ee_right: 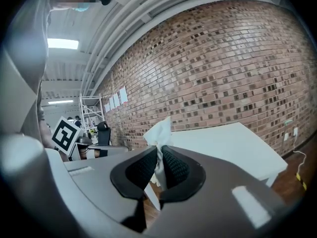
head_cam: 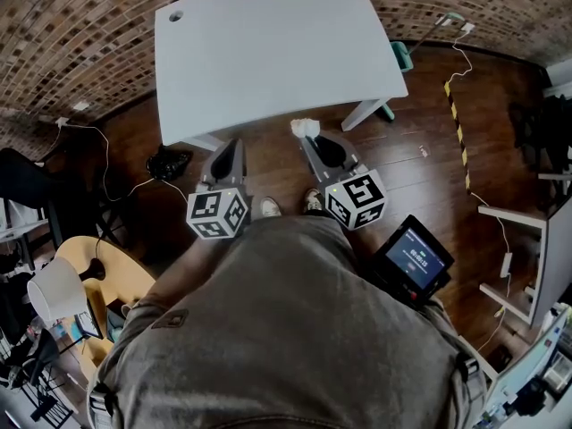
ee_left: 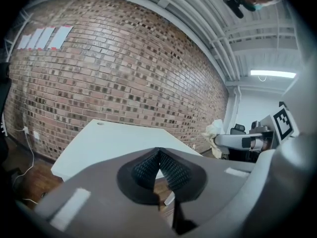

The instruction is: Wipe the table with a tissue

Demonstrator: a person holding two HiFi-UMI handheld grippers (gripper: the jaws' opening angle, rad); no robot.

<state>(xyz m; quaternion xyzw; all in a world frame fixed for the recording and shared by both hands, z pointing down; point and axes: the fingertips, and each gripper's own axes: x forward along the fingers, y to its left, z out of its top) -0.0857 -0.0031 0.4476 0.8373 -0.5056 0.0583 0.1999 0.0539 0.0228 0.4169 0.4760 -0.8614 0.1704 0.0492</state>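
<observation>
A white table [head_cam: 268,52] stands ahead of me, its top bare, with a small hole near the far left corner. My right gripper [head_cam: 310,138] is shut on a crumpled white tissue [head_cam: 305,129], which sticks out past the jaw tips [ee_right: 158,135]; it hangs over the floor just short of the table's near edge. My left gripper [head_cam: 234,147] is beside it, shut with nothing between its pads [ee_left: 159,155]. In the left gripper view the table [ee_left: 114,143] lies ahead and the tissue [ee_left: 214,131] shows at the right.
A brick wall [head_cam: 80,25] runs behind the table. Cables cross the wooden floor [head_cam: 429,114] on both sides. A black bundle [head_cam: 168,162] lies by the table's left leg. A round wooden table [head_cam: 98,275] stands at lower left, white furniture [head_cam: 523,257] at right.
</observation>
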